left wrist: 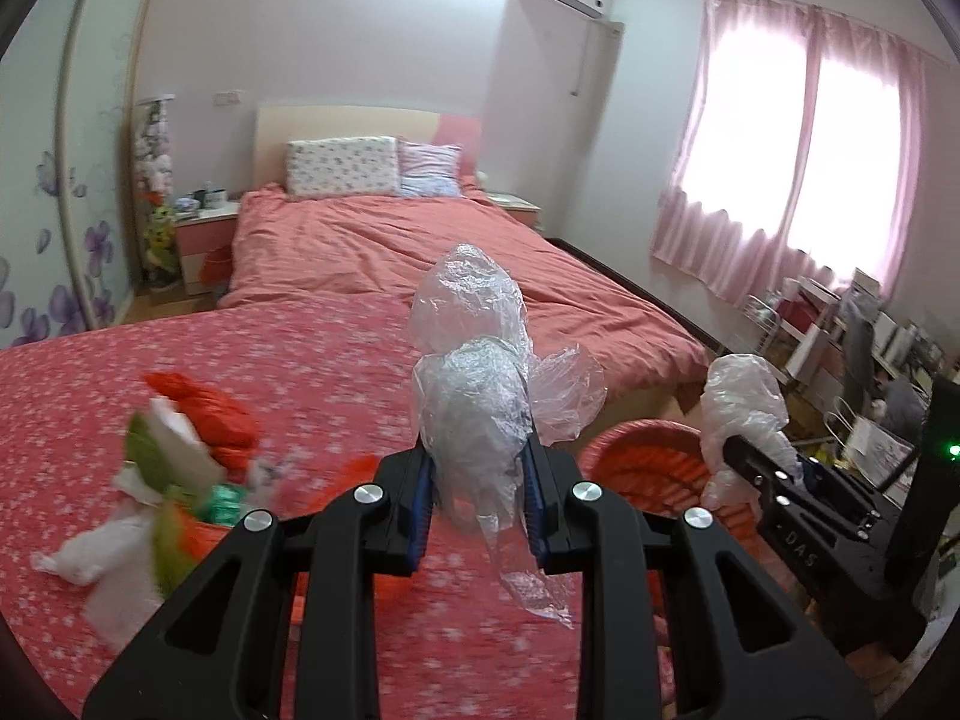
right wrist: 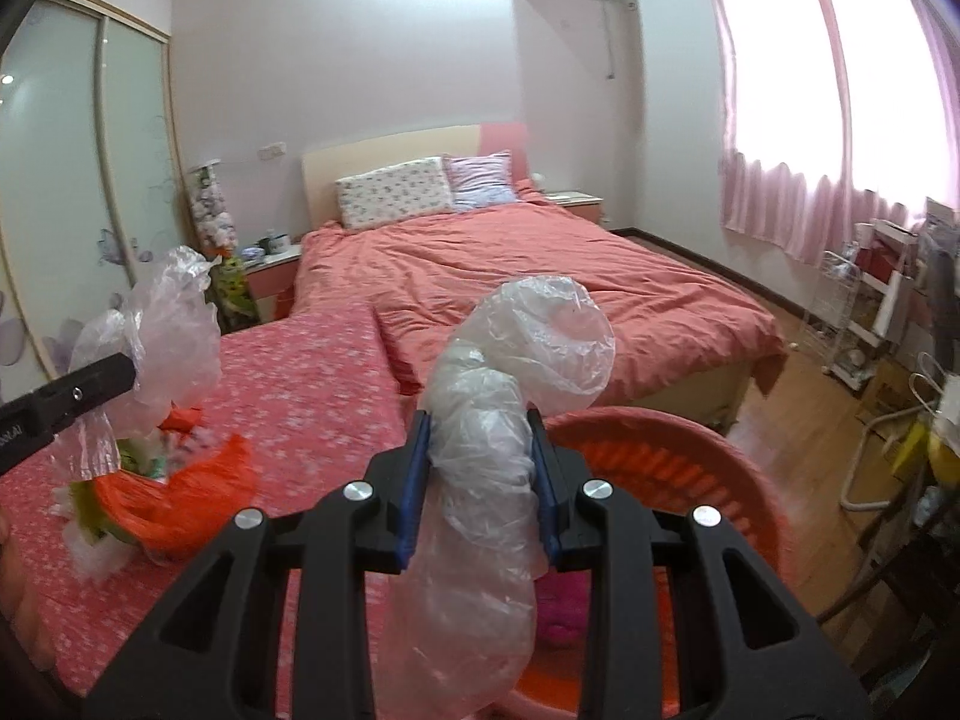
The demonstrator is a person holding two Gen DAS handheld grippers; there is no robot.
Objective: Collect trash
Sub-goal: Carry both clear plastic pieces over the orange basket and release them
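We count two black two-finger grippers with blue pads, each clamped on one piece of trash. The left gripper (left wrist: 477, 480) has its fingers drawn in against a crumpled clear plastic bag (left wrist: 474, 372), which stands up above the fingertips and trails a thin tail below them. The right gripper (right wrist: 480, 480) is likewise closed tight around a second crumpled clear plastic wad (right wrist: 510, 396), its open mouth curling over to the right above the pads. Each gripper appears at the edge of the other's view, so the two bags are held side by side, apart, above the near bedding. Below and to the right of the right gripper sits one round red plastic basket with slatted sides (right wrist: 678, 456); something pink lies inside it, too hidden to identify. To the left, on the red floral bedspread (left wrist: 300, 360), one blurred heap of mixed trash (left wrist: 180, 468) remains: red, white and green pieces, number unclear. Beyond lies one bed under a plain coral duvet (left wrist: 420, 240) with two pillows (left wrist: 342, 165) at the headboard, and one pink-curtained window (left wrist: 810, 150) on the right wall.
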